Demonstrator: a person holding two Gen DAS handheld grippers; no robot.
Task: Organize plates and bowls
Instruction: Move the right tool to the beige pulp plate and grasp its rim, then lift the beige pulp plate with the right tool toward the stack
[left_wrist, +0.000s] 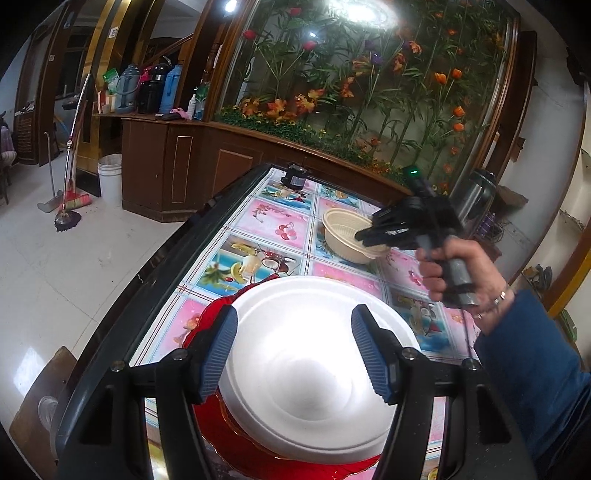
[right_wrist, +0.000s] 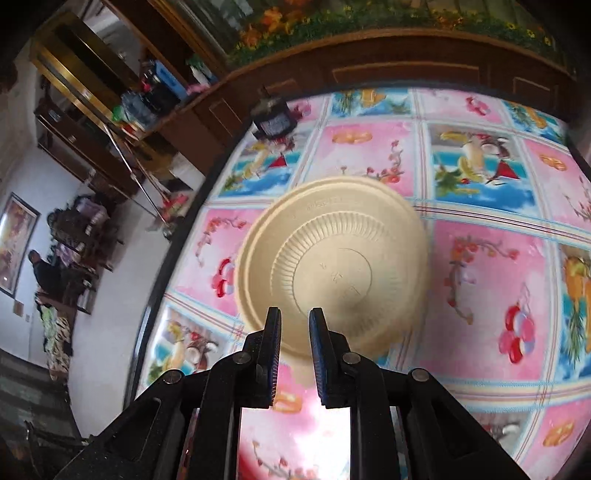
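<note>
A white plate (left_wrist: 306, 369) lies on a red plate (left_wrist: 221, 428) at the near end of the table. My left gripper (left_wrist: 295, 347) hovers over the white plate, open, its blue pads (left_wrist: 218, 350) apart on either side and pressing nothing. Farther along the table a beige ribbed bowl (left_wrist: 341, 230) is tilted, and my right gripper (left_wrist: 364, 236), held by a hand in a blue sleeve, is shut on its near rim. In the right wrist view the bowl (right_wrist: 332, 258) fills the middle, showing its ribbed inside, with its rim between the fingers of the right gripper (right_wrist: 295, 317).
The table carries a pink and blue fruit-print cloth (left_wrist: 266, 221) inside a dark raised edge (left_wrist: 155, 266). A small black device (left_wrist: 295, 179) stands at the far end. Behind it runs a wooden cabinet (left_wrist: 192, 166) with artificial flowers. A white bucket (left_wrist: 110, 177) and mops stand on the floor to the left.
</note>
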